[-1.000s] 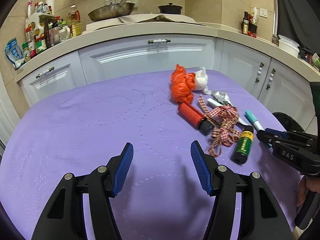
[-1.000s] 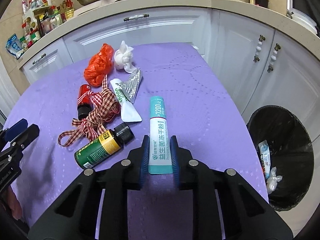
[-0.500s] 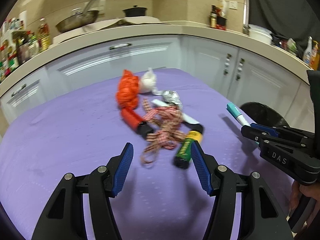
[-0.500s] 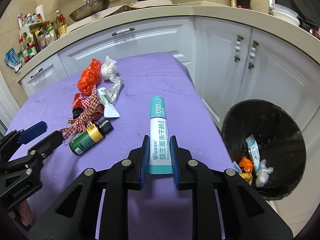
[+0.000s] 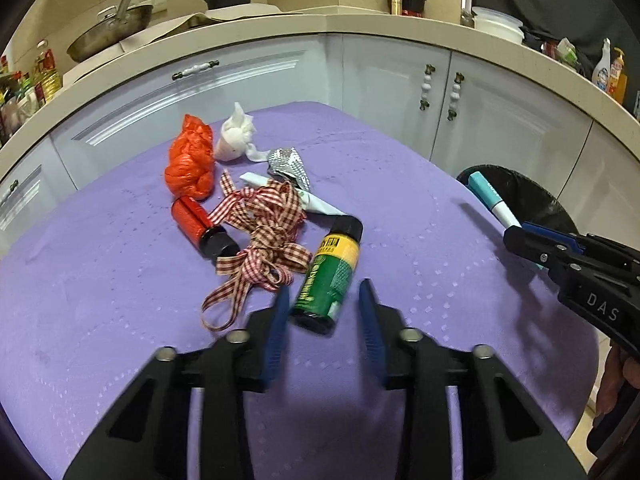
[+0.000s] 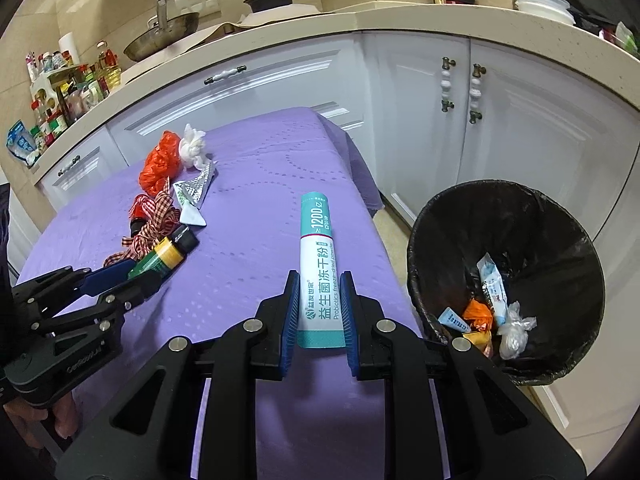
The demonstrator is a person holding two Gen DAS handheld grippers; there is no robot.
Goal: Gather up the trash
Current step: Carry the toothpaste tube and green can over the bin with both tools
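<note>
On purple tablecloth, green spray bottle straddled by left gripper; jaws just narrowed, pads not yet pressing. Probiotic powder sachet clamped in right gripper, black-lined trash bin at 3 o'clock. Step judged: carry to bin. Next: sachet positioned over bin, then released.

Both wrist views are evenly and fairly brightly lit by soft indoor light from above. Shadows on the purple tablecloth are short and soft; a darker patch lies under each gripper at its near edge. Fisheye distortion bows the counter, and black vignetting fills the corners. In the left view the blue fingertips are smeared by motion blur; the right view is sharp. Glare is slight.
</note>
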